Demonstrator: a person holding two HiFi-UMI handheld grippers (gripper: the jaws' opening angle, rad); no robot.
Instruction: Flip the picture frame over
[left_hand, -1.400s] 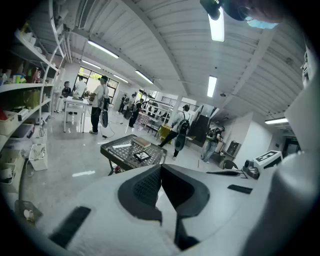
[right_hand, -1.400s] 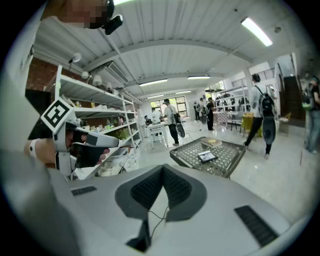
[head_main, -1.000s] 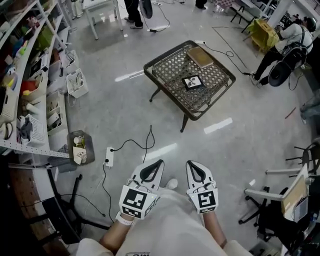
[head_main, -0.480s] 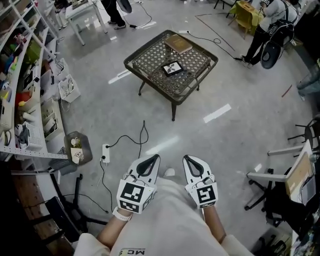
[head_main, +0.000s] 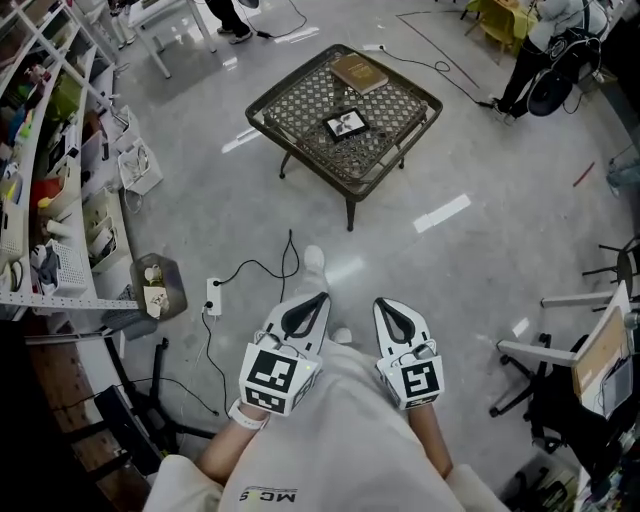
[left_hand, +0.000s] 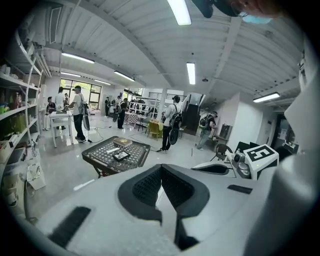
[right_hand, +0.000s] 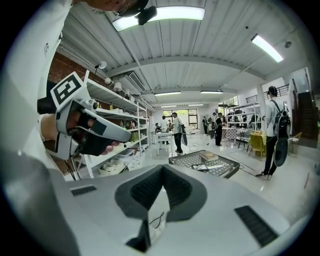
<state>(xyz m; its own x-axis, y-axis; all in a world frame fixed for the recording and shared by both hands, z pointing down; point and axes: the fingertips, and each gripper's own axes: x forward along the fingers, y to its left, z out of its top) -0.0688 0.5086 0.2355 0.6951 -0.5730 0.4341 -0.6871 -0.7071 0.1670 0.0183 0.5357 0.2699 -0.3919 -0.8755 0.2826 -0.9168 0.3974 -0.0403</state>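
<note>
The small black picture frame (head_main: 346, 124) lies picture side up on a metal lattice table (head_main: 300, 100), far ahead across the floor. A tan book (head_main: 359, 72) lies behind it on the same table. My left gripper (head_main: 318, 297) and right gripper (head_main: 383, 303) are held side by side close to my body, both shut with nothing between the jaws. In the left gripper view the frame (left_hand: 120, 156) is small and distant beyond the shut gripper (left_hand: 161, 166). The right gripper view shows the frame (right_hand: 200, 167) past its own shut gripper (right_hand: 162, 167).
Storage shelves (head_main: 40, 150) line the left side, with a small bin (head_main: 155, 290) and a power strip and cable (head_main: 212, 297) on the floor. Chairs (head_main: 590, 350) stand at the right. People (head_main: 545, 40) stand behind the table. My shoe (head_main: 314, 260) shows ahead of the grippers.
The table has slid up and left in the head view. A shoe now shows in front of the grippers. Both grippers stay shut and side by side.
</note>
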